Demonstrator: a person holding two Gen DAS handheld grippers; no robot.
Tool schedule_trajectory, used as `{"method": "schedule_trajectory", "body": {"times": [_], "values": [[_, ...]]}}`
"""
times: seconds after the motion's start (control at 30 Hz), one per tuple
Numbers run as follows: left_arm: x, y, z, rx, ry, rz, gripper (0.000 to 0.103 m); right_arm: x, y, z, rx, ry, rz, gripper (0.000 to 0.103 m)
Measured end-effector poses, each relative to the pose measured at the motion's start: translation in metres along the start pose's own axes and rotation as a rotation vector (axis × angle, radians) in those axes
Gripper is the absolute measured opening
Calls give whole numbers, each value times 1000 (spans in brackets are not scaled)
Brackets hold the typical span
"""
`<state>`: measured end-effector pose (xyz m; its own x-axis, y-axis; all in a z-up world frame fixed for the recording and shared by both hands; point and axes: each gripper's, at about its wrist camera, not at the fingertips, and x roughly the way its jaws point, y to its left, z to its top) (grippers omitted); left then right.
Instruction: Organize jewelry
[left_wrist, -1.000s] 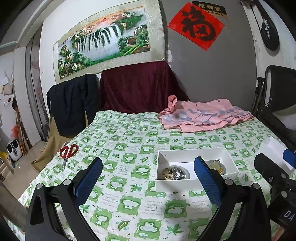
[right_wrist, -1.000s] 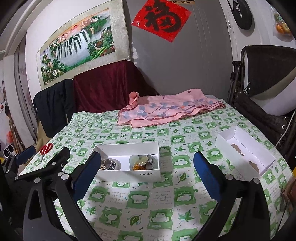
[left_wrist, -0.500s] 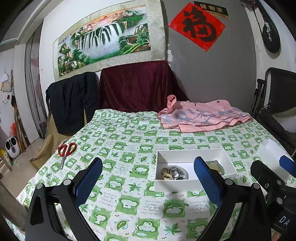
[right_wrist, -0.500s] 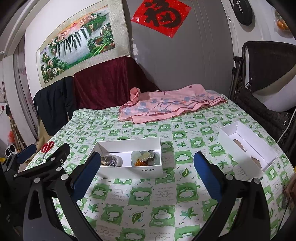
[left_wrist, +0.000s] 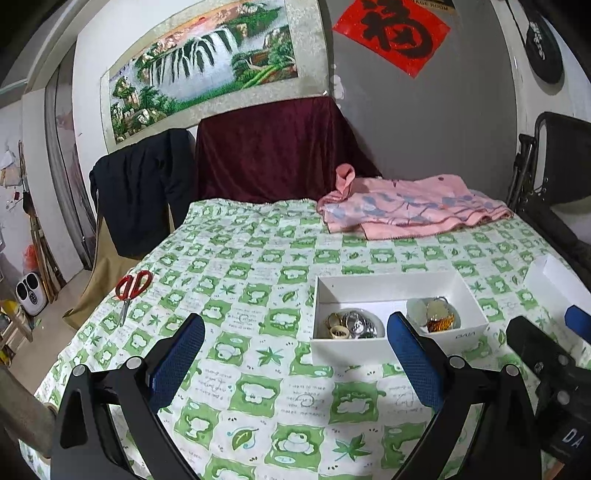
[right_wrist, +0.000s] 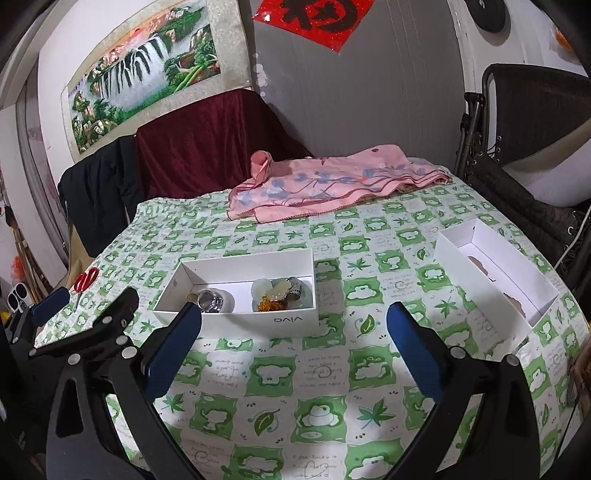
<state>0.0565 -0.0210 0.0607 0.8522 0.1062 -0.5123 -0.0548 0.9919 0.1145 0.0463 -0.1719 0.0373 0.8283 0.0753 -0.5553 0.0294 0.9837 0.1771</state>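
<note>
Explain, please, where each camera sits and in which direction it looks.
Left wrist: rides the left tool, open, looking across the table to the wall; the right tool shows at its right.
Right wrist: rides the right tool, open, facing likewise; the left tool shows at its left.
Both share the jewelry box, scissors and pink cloth.

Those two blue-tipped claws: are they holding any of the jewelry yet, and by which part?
No. The left gripper and right gripper are both open and empty; the jewelry lies in the white box.
</note>
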Motion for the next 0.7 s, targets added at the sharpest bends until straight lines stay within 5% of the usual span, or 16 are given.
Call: {"method": "schedule_trajectory", "body": {"times": [0.7], "values": [[1, 1, -1, -3, 6, -5, 97, -1, 2, 0, -3, -4, 5, 96]]}}
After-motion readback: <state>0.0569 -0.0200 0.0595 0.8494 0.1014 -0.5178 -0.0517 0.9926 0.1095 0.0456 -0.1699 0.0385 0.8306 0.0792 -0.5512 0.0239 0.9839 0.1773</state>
